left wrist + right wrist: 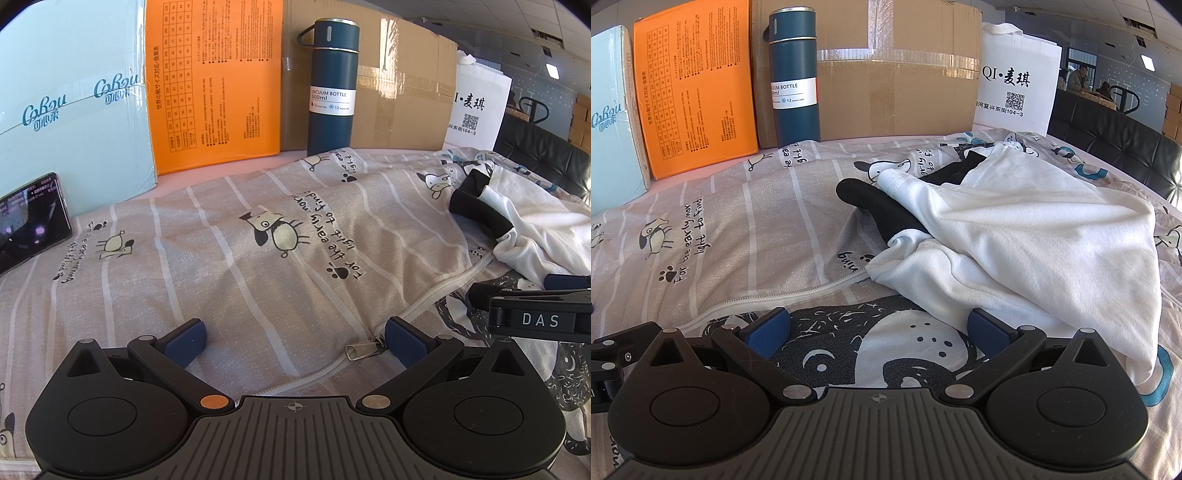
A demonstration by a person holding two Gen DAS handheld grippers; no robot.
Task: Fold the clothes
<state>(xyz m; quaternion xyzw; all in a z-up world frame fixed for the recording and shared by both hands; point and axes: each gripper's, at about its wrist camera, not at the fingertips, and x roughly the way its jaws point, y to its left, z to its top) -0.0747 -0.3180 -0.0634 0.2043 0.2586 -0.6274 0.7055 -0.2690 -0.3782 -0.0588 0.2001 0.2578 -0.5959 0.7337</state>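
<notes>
A crumpled white garment (1034, 236) with black trim (871, 206) lies on the printed grey bed cover (757, 229), ahead and to the right of my right gripper (881, 332). That gripper is open and empty, its right fingertip (991, 334) beside the garment's near hem. In the left wrist view the garment (535, 229) is at the far right. My left gripper (295, 343) is open and empty over the cover (221, 258), near a zipper pull (364, 350). The right gripper's body shows at the right edge (539, 314).
Along the back stand a pale blue box (74, 110), an orange box (218, 85), a dark blue vacuum bottle (332, 88), a cardboard box (897, 74) and a white bag (1015, 77). A phone (31, 221) leans at the left. A black sofa (1115, 140) is at the right.
</notes>
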